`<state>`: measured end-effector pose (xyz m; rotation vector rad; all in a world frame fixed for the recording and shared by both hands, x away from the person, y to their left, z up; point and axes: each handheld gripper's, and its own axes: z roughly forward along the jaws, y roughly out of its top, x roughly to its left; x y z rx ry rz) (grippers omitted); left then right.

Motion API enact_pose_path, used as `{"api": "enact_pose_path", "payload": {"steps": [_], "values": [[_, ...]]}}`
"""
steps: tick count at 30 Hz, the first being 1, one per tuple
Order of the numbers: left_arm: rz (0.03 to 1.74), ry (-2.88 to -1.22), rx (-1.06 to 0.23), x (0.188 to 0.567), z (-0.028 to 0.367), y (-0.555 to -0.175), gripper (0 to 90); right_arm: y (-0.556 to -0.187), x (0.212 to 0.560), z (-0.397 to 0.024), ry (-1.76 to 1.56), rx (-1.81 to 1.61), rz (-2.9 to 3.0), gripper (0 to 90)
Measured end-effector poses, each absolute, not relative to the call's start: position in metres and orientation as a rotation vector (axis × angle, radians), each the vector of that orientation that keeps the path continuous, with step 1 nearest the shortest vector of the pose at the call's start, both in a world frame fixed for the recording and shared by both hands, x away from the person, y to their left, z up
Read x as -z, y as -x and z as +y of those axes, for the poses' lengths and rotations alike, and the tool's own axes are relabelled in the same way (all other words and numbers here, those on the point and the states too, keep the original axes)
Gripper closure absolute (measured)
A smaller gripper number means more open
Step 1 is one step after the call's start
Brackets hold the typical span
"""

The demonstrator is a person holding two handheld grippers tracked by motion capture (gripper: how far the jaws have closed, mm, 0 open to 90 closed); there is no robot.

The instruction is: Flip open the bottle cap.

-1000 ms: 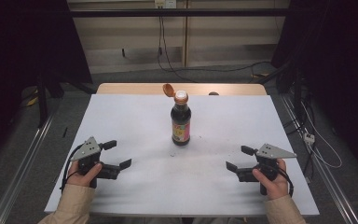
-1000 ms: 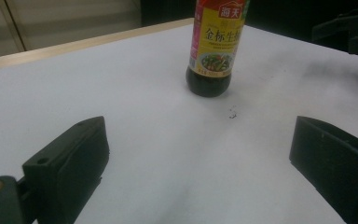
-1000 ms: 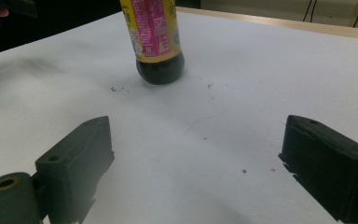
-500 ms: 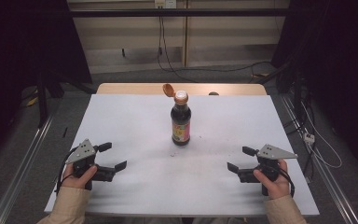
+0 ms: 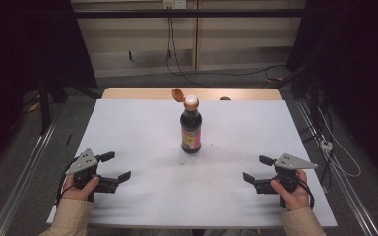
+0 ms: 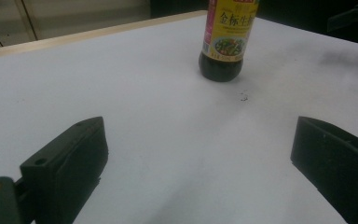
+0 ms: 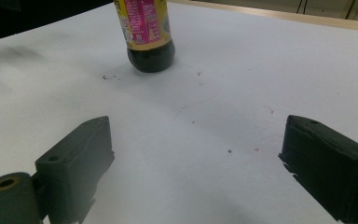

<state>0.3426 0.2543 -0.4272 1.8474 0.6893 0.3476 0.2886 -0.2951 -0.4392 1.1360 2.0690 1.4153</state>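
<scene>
I count one bottle [image 5: 191,129] of dark sauce, standing at 12 o'clock from me, and one flip cap [image 5: 178,95] hanging open at its neck. I have two grippers: the left gripper [image 5: 116,167] at 8 o'clock and the right gripper [image 5: 257,168] at 4 o'clock. One white table [image 5: 128,128] carries it all.

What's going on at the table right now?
A person holds a gripper in each hand near the front edge of the white table. The left gripper and the right gripper are both open and empty, pointing inward toward a dark sauce bottle standing upright mid-table. Its orange flip cap is hinged open. Neither gripper touches the bottle.
</scene>
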Motion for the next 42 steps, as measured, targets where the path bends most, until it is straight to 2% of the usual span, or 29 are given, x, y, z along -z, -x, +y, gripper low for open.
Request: {"api": "enact_pose_path", "payload": {"steps": [18, 42], "values": [[0.717, -1.846, -0.363, 0.431, 0.261, -0.340, 3.5, -0.278, 0.443, -0.313, -1.170, -1.392, 2.056, 8.2], [0.729, -1.845, -0.365, 0.434, 0.267, -0.337, 3.3, -0.275, 0.447, -0.316, -1.174, -1.385, 2.055, 8.5]]}}
